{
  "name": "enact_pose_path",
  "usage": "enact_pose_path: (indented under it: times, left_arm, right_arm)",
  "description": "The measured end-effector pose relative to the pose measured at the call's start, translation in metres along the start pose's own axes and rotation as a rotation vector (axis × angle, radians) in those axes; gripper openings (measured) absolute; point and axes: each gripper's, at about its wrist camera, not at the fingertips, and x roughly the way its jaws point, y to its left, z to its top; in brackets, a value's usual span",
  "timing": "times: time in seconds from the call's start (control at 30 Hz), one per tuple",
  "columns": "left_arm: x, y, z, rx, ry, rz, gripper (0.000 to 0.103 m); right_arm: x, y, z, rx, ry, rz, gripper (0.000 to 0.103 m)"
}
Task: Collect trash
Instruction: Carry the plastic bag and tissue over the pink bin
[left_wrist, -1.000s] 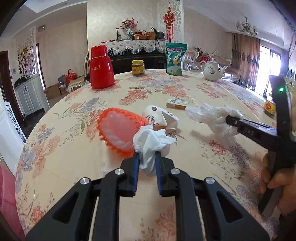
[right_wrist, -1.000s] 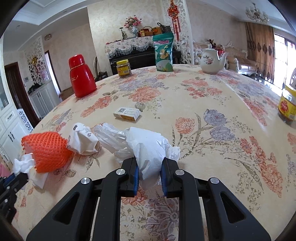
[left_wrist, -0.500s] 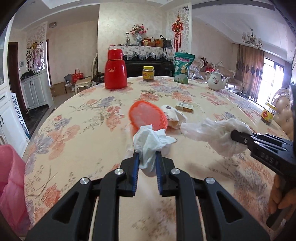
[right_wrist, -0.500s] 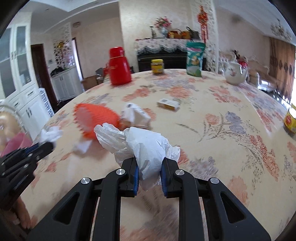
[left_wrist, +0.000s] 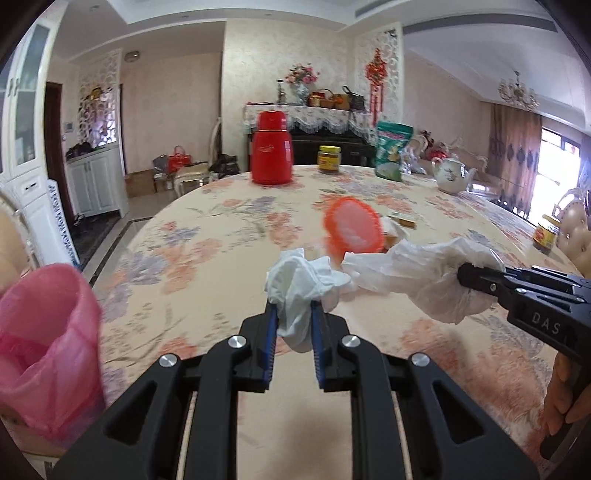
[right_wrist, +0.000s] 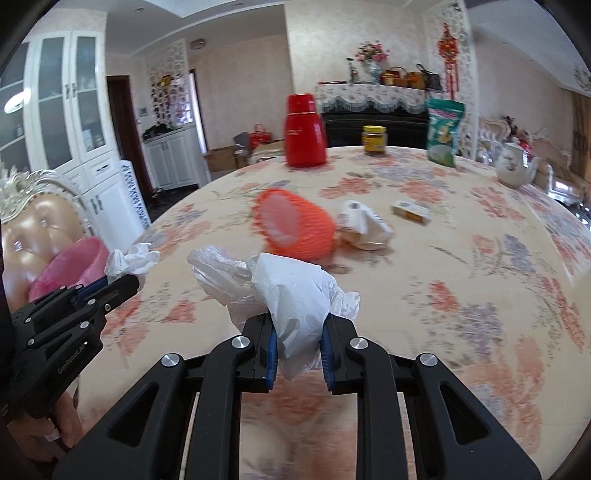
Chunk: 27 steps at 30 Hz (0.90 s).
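Note:
My left gripper is shut on a crumpled white tissue and holds it above the table; it also shows in the right wrist view. My right gripper is shut on a crumpled white plastic bag, which also shows in the left wrist view. An orange foam fruit net, a crumpled white wrapper and a small yellow box lie on the floral table. A pink-lined bin stands at the table's left edge.
At the table's far side stand a red thermos, a jar, a green snack bag and a white teapot. Another jar sits at the right edge. A padded chair stands behind the bin.
Both grippers have lifted and swung left with their trash, away from the orange net. The pink bin has come into view at the left.

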Motion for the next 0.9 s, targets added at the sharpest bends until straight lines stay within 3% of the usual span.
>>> enact_pose_path:
  times: [0.37,0.6,0.77,0.9]
  left_arm:
    - [-0.041,0.082,-0.019,-0.08,-0.031,0.153,0.017]
    - [-0.077,0.149,-0.025,-0.161,-0.049,0.284,0.017]
    - [-0.095,0.202,-0.021,-0.177,-0.064,0.422,0.017]
    - [-0.098,0.246,-0.023,-0.224,-0.04,0.447,0.018]
  right_arm:
    - [0.026,0.092,0.02,-0.141,0.016,0.175,0.02]
    - [0.045,0.166,0.028,-0.243,0.034,0.313,0.02]
    - [0.059,0.218,0.038,-0.29,0.025,0.401,0.02]
    - [0.075,0.256,0.049,-0.299,0.036,0.466,0.02]
